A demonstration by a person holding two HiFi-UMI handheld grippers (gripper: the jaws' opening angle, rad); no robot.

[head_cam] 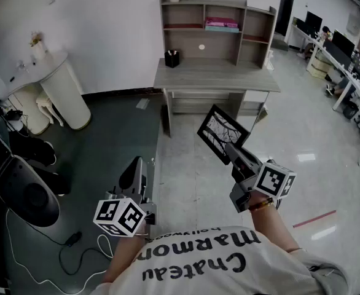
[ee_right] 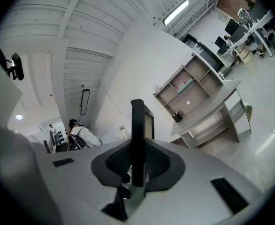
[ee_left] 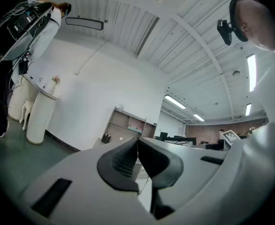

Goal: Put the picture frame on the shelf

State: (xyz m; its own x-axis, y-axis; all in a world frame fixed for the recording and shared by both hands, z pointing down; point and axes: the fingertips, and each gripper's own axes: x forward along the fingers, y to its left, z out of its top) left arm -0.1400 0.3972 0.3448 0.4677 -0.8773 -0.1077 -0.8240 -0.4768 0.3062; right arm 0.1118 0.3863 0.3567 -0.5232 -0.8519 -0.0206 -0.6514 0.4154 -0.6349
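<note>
A black picture frame [head_cam: 222, 133] with a pale branch print hangs in the air over the floor, gripped by its lower edge in my right gripper [head_cam: 234, 150]. In the right gripper view the frame [ee_right: 137, 142] stands edge-on between the two pads, which press on it. The grey desk with a shelf unit [head_cam: 217, 24] stands against the far wall ahead, some way off; it also shows in the right gripper view [ee_right: 194, 86]. My left gripper [head_cam: 136, 168] is low at the left, its jaws together with nothing between them [ee_left: 137, 153].
On the desk top [head_cam: 215, 75] stands a black pen holder [head_cam: 172, 58]; pink books [head_cam: 221, 24] lie on one shelf. A white round stand [head_cam: 63, 91] is at the left wall. A black chair [head_cam: 29, 195] and cables lie at my left. Office desks [head_cam: 352, 85] line the right.
</note>
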